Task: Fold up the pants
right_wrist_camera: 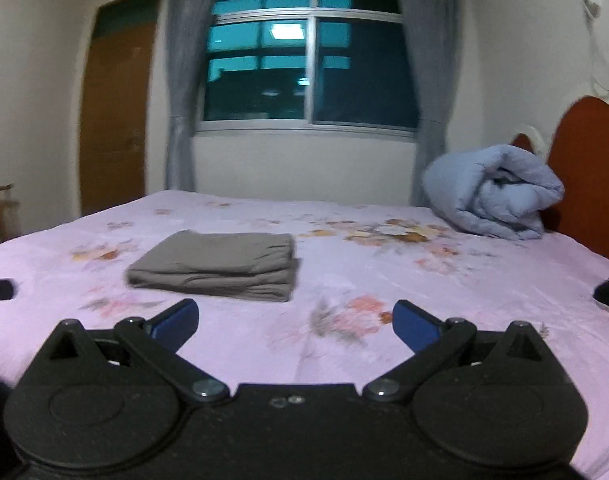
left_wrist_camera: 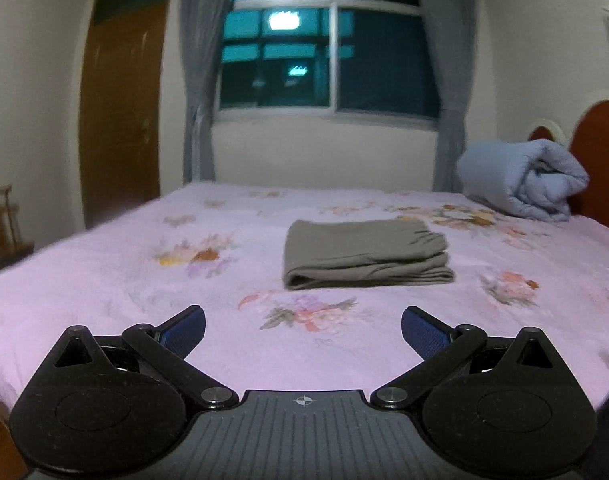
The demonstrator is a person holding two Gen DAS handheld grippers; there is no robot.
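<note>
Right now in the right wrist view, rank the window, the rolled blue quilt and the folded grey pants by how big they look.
1. Window
2. Folded grey pants and rolled blue quilt: look alike, and the quilt lies farther off, so unranked.

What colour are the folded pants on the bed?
Plain grey-brown (taupe) pants, no pattern; clearest in the left wrist view.

Folded pants (left_wrist_camera: 366, 254) lie on seemingly floral bedspread (left_wrist_camera: 144, 280).

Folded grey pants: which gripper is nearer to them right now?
Roughly even; no clear winner. The left gripper sits back from the folded grey pants, which lie ahead to its right; the right gripper has them ahead to its left, both open.
</note>
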